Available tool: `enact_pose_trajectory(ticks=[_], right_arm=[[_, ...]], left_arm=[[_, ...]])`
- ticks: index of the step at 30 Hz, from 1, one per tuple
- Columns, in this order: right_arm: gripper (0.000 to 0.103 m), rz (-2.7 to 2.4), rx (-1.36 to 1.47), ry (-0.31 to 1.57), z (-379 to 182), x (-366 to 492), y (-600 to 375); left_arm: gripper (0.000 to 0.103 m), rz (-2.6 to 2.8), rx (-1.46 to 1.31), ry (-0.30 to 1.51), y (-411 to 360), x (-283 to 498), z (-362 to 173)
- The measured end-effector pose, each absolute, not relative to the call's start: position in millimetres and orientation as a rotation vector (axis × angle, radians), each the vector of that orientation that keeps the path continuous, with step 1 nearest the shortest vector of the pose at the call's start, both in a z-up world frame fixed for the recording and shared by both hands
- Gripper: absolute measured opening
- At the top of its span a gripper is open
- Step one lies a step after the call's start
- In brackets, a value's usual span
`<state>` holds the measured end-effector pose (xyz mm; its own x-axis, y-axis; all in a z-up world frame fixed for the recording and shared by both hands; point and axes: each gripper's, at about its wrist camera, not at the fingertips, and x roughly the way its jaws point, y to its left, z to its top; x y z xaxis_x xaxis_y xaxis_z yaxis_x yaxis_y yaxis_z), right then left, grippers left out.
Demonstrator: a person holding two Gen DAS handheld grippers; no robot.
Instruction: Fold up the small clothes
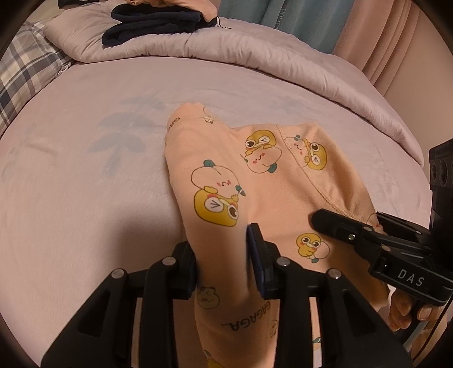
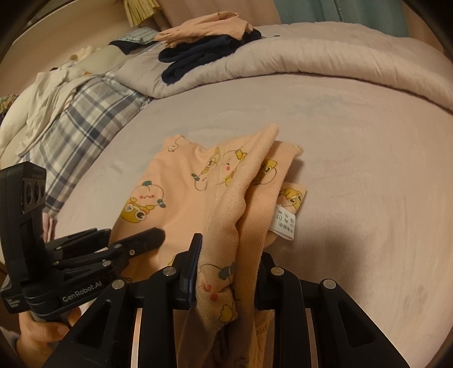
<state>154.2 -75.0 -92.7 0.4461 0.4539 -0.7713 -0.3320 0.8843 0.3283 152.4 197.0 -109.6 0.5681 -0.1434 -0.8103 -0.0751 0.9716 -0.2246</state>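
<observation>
I've got the left gripper point(image 1: 223, 254) clamped on a bunched fold of the peach garment point(image 1: 254, 181); cloth fills the gap between both pads and runs back under the gripper. Right gripper point(image 2: 226, 266) is likewise clenched on a gathered ridge of the same garment, its near edge pinched between the fingers. From the left wrist view, the right gripper sits just right of mine and slightly ahead, lying over the fabric. The rest of the garment spreads forward from both grippers onto the bed point(image 1: 85, 169), cartoon print up. Its white care label point(image 2: 284, 223) hangs just ahead-right of the right gripper. Far ahead, a rolled quilt point(image 1: 254, 51) crosses the bed with dark folded clothes point(image 1: 153, 22) on top. Plaid bedding point(image 2: 85, 121) lies ahead-left of the right gripper.
</observation>
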Motion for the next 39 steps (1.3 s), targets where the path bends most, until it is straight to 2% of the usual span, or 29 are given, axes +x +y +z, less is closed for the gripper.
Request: enact_pose_trajectory(ticks=[10,11,16,18,33,39], right_arm=[[0.031,0.469,0.162,1.021,-97,156,-81],[0.033,0.466,0.162,1.022,-97,156,-82],[0.041,0.444,0.163,1.034,-99,157,-85],[0.047,0.433,0.169,1.038,-99,156,-87],[0.049,0.43,0.196,1.034,-99,152,-101],[0.049,0.419,0.143,1.019,-93,146,-100]], left_arm=[[0.058,0.003,-0.244,0.978,201,150,-113],[0.062,0.007,-0.244,0.979,202,149,-113],[0.07,0.026,-0.253,0.986,206,148,-115],[0.071,0.03,-0.25,0.988,206,148,-115],[0.079,0.038,-0.25,1.003,211,141,-114],[0.085,0.049,-0.234,1.01,211,134,-114]])
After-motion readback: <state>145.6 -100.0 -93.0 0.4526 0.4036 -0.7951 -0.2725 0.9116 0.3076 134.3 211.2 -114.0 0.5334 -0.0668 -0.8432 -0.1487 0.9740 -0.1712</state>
